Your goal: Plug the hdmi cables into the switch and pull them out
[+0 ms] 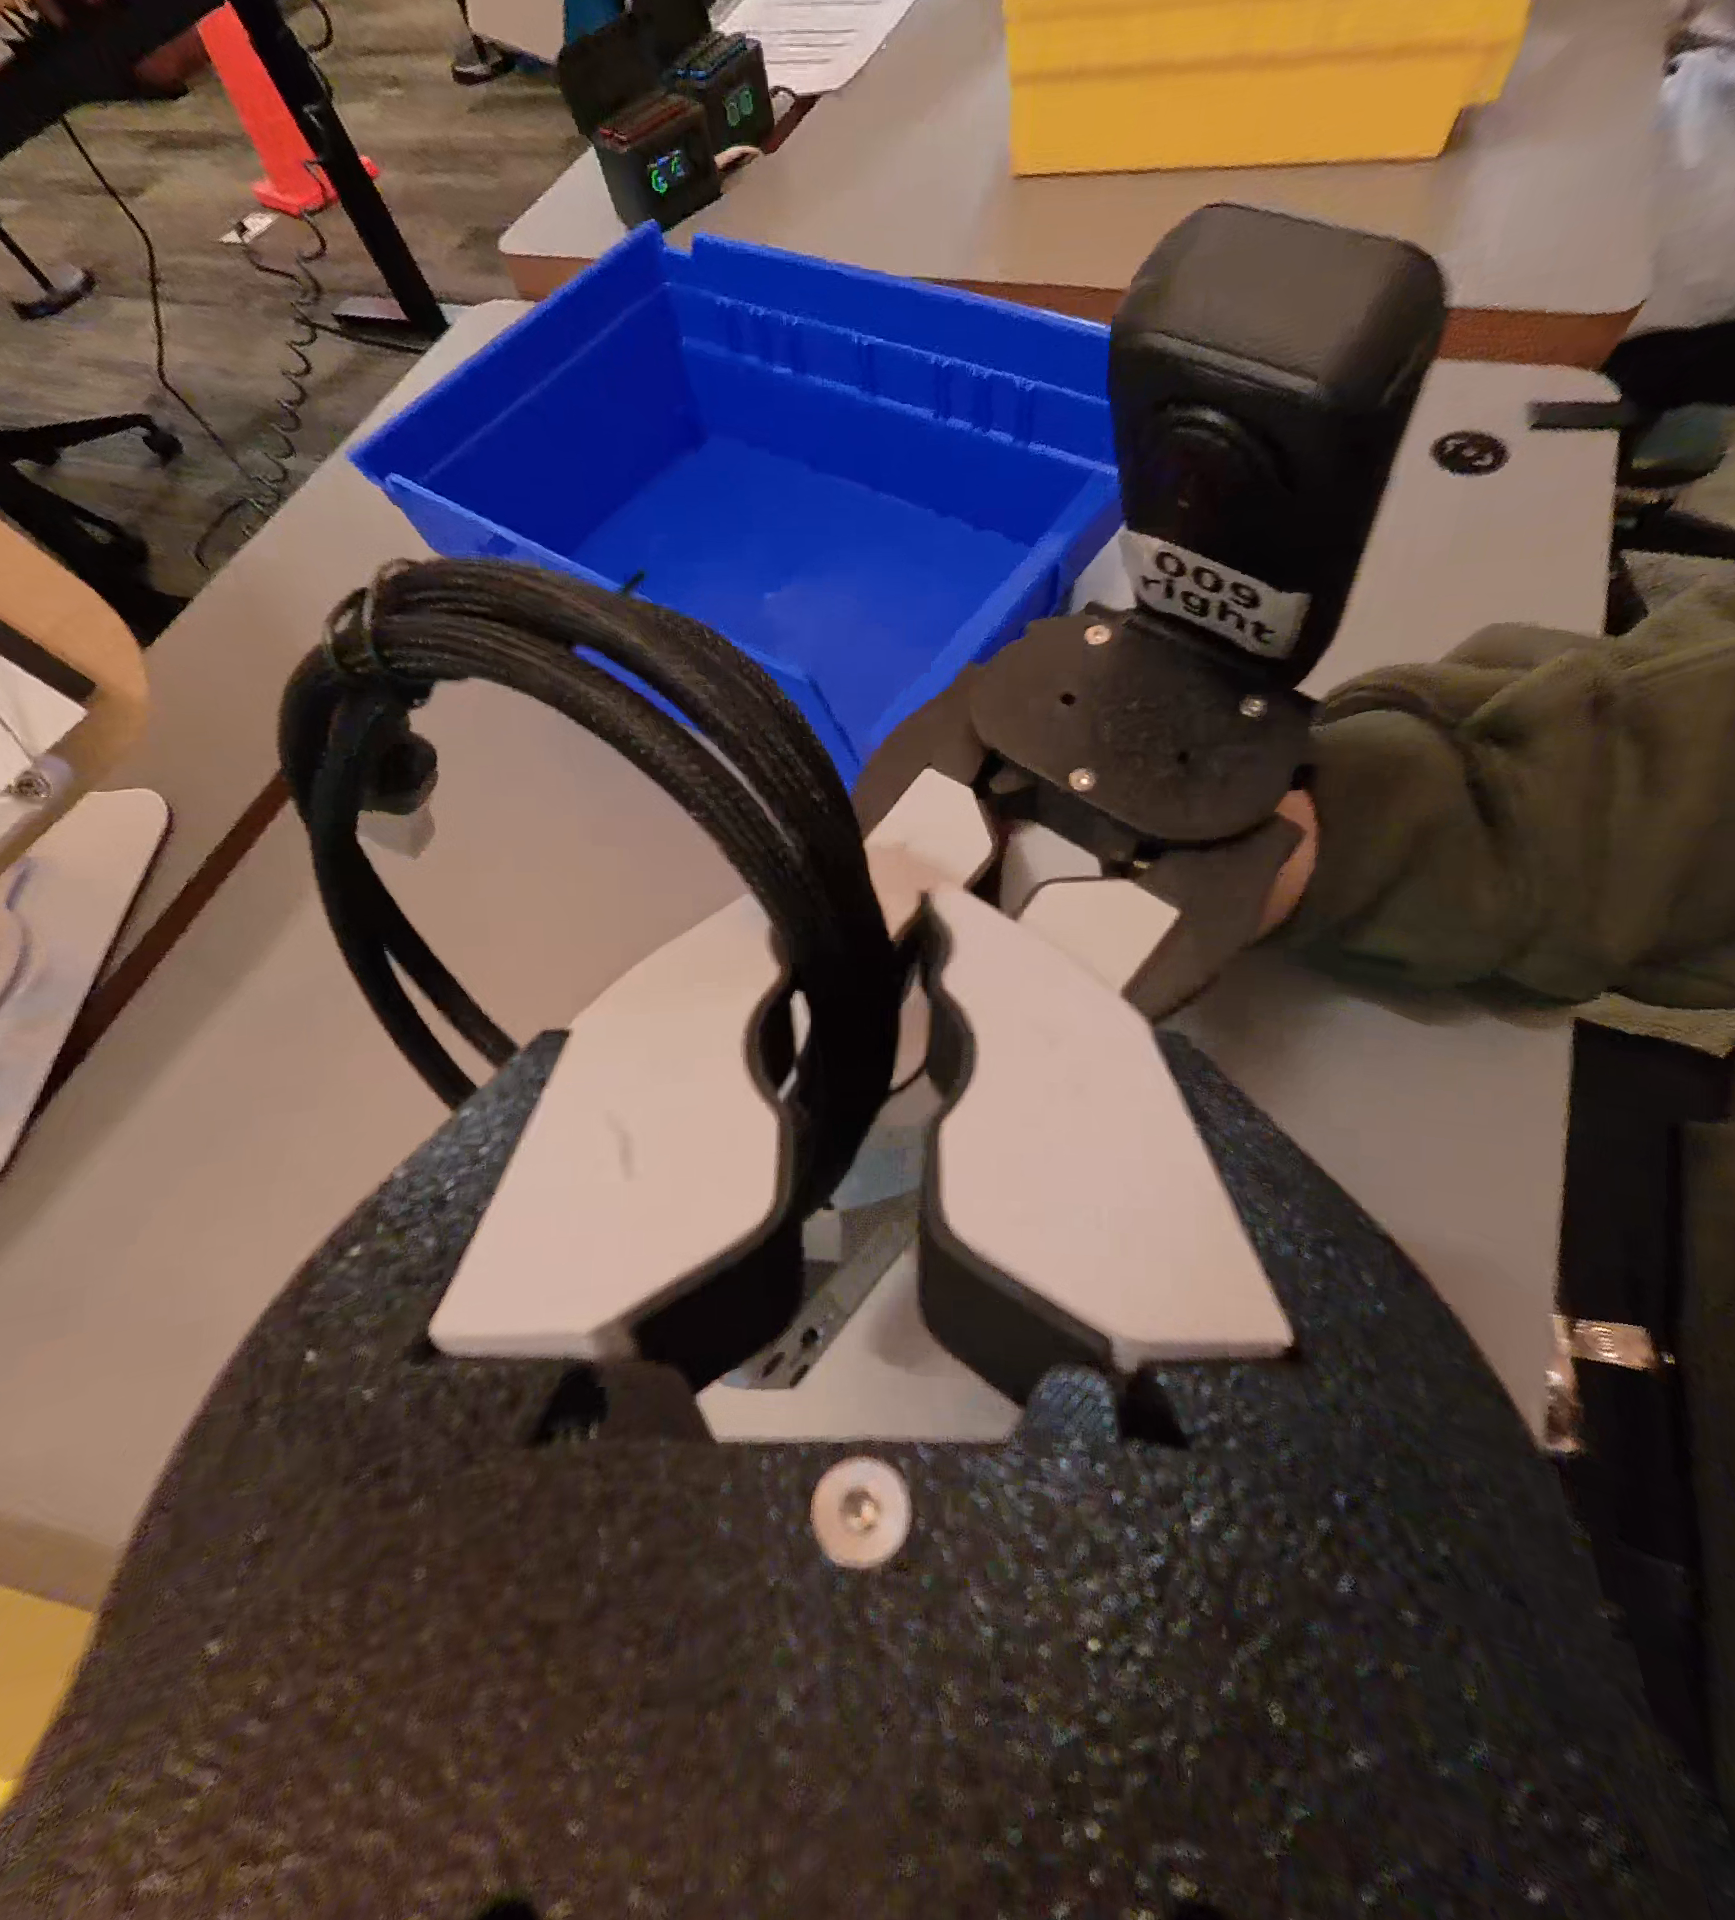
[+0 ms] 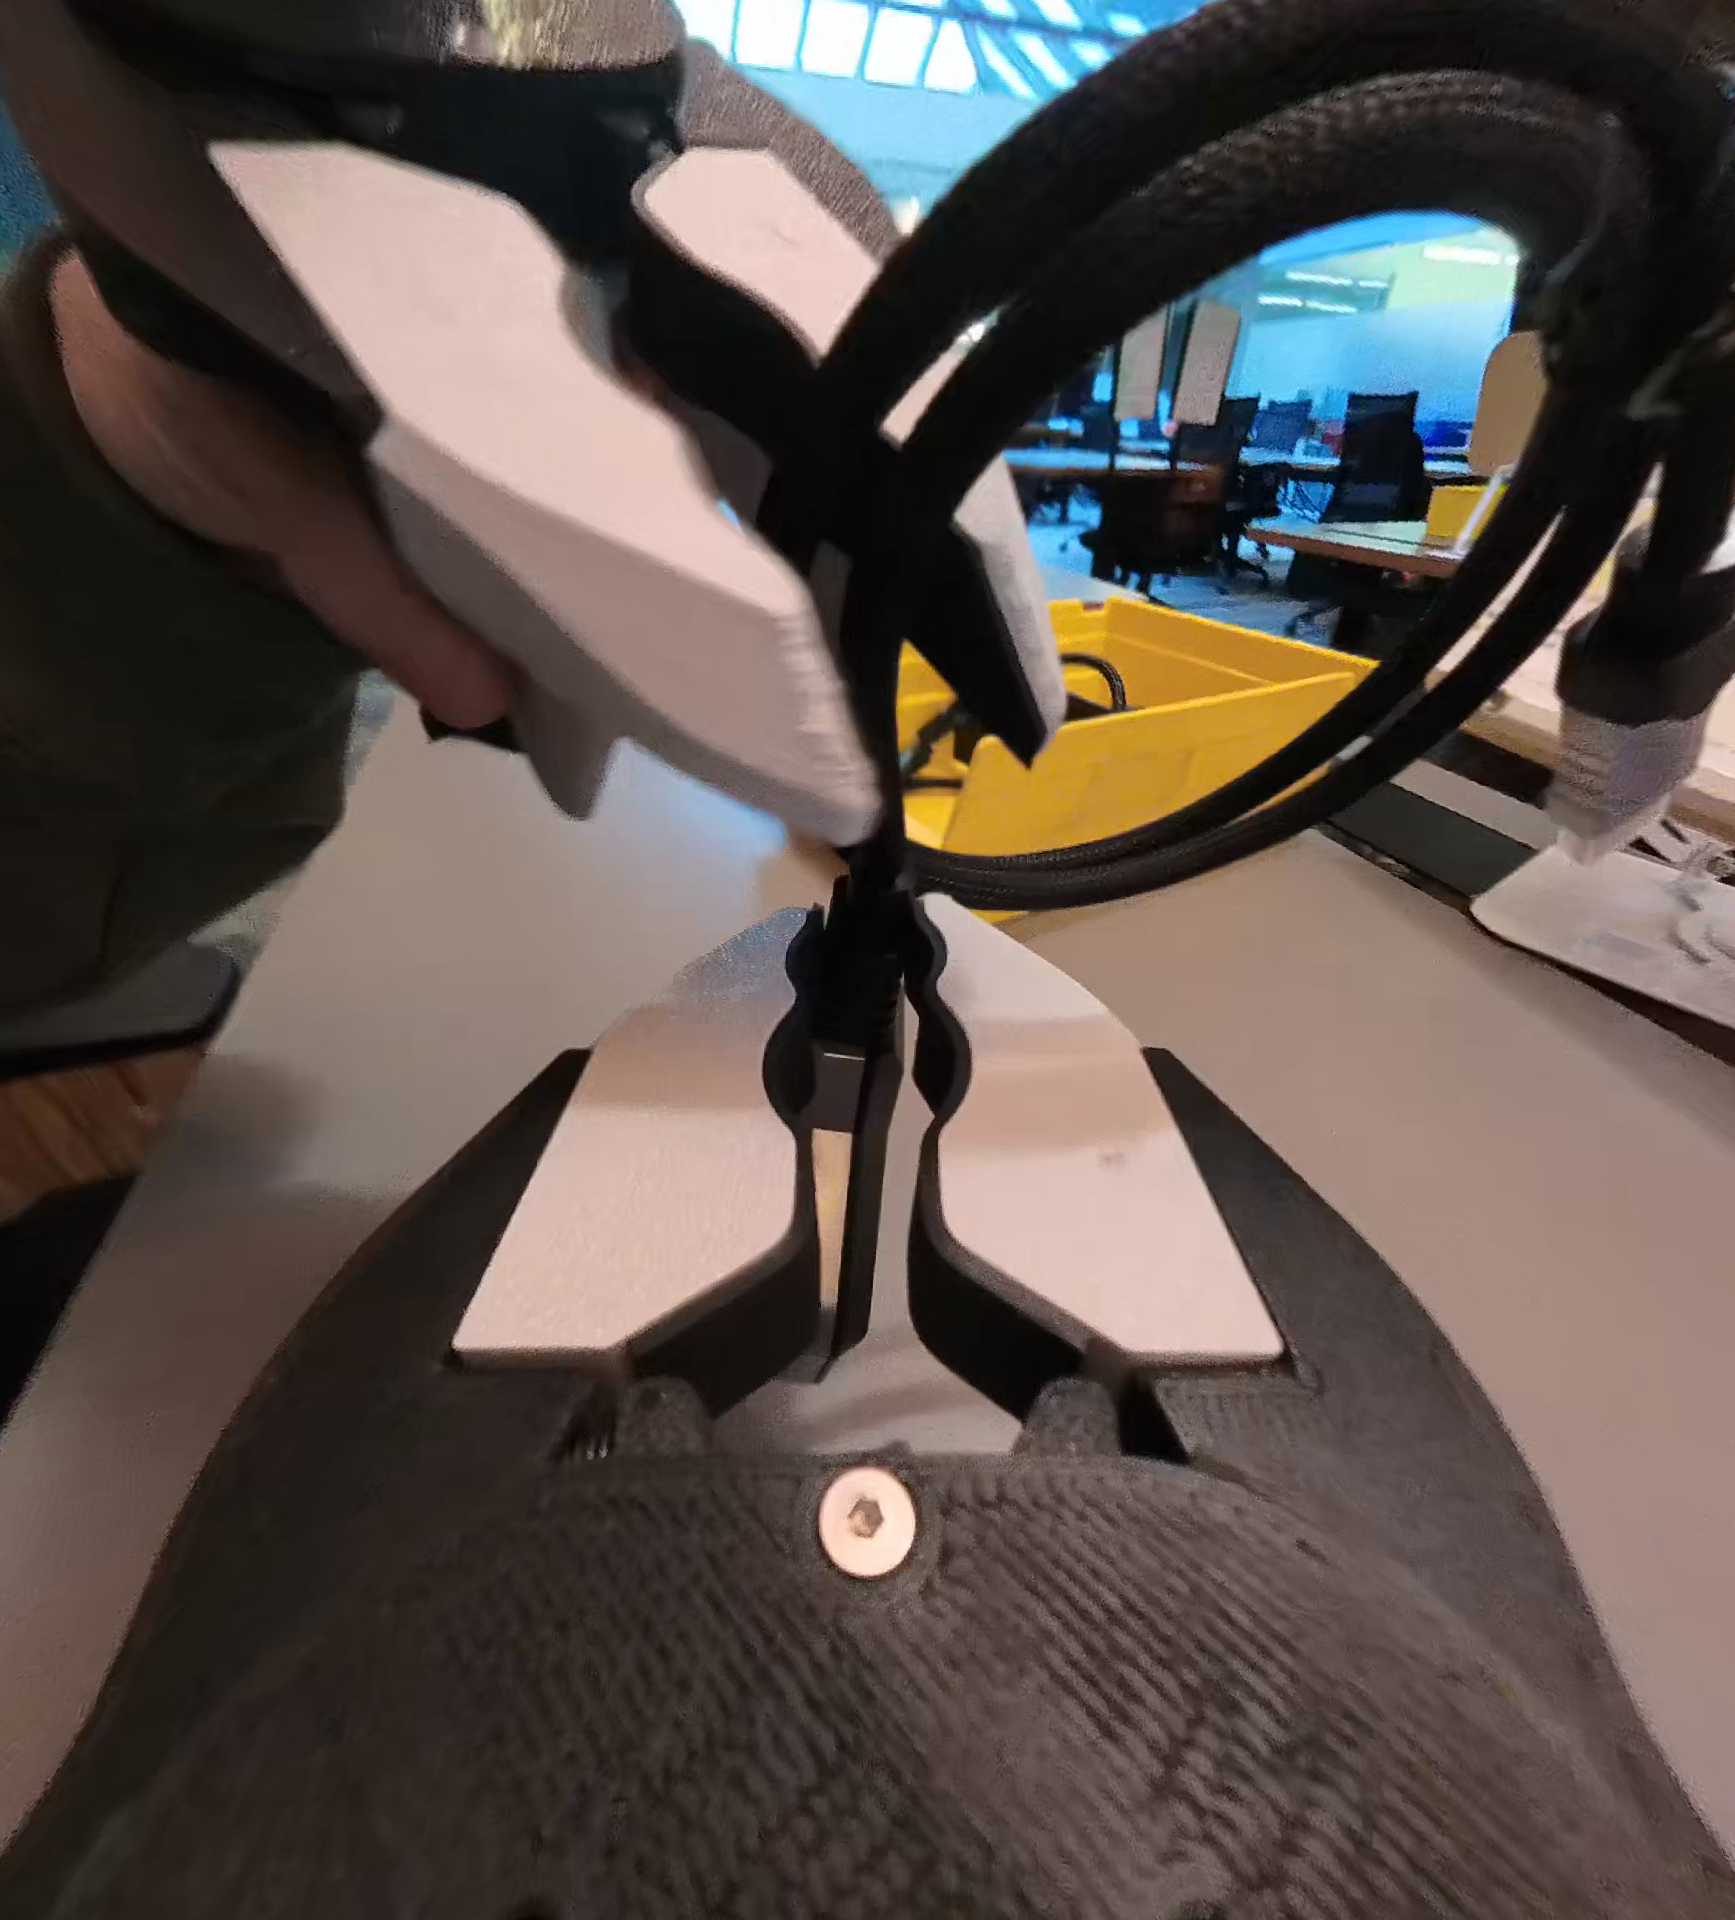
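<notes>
Both grippers meet over the grey table [image 1: 551, 862], both closed on the same coiled black HDMI cable [image 1: 634, 665]. The left gripper [image 1: 910, 925] has its jaws almost shut, w/ the braided cable running down btw. the white fingers [image 1: 655, 1174]; the coil stands up as a big loop to the left of it. The right gripper [image 2: 868, 935] is pinched tight on the black plug [image 2: 847, 1049] at the cable's end, strain relief btw. the fingertips, plug body pointing back toward the camera. In the right wrist view the left gripper comes in from upper left, just above the right one's tips, nearly touching. The cable's other plug [image 2: 1663, 644], w/ a pale cap, hangs free at the right. A blue bin [image 1: 769, 488] sits on the table just behind the coil; a yellow bin [image 2: 1154, 717] w/ some black cable inside is farther off. I cannot see the switch in either view.
</notes>
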The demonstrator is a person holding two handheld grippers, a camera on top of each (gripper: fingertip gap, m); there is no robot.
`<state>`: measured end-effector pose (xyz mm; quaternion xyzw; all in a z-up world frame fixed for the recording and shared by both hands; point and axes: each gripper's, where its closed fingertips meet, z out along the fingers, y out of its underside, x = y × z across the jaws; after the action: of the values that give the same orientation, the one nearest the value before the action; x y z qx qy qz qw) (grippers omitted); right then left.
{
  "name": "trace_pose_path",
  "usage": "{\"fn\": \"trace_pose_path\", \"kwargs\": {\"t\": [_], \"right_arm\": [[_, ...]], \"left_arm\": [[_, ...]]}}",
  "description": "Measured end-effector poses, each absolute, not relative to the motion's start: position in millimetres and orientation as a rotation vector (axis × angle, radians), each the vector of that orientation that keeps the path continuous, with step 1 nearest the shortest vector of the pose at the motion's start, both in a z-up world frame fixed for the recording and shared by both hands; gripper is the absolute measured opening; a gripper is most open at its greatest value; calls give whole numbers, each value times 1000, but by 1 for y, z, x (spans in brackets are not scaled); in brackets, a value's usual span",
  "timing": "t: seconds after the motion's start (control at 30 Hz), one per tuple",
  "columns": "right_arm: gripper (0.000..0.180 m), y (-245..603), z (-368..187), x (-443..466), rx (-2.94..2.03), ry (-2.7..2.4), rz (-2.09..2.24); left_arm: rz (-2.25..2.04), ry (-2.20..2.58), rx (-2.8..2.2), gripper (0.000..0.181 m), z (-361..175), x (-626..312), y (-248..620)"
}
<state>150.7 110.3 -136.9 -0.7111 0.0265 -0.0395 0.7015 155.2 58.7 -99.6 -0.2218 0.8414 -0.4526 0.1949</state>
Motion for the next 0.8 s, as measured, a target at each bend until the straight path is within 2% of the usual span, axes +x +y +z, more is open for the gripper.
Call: {"fn": "trace_pose_path", "kwargs": {"t": [0.03,0.1,0.2,0.37,0.5,0.7,0.8], "right_arm": [[15,109,-133,151,-1556,73,-56],[15,105,-125,150,-1503,89,11],[14,96,-104,149,-1363,109,80],[15,89,-83,146,-1212,148,217],[15,82,-69,145,-1069,194,342],[15,78,-57,138,-916,198,466],[15,81,-59,135,-896,199,499]], "left_arm": [[-1268,2368,-637,32,-98,153,60],[-1225,2386,-669,53,-98,147,68],[-1176,2393,-671,68,-96,133,79],[-1280,2261,-713,68,-85,115,95],[-1328,2053,-865,77,-85,119,123],[-1444,2019,-1027,79,-122,110,136],[-1645,1979,-960,68,-114,104,116]]}}
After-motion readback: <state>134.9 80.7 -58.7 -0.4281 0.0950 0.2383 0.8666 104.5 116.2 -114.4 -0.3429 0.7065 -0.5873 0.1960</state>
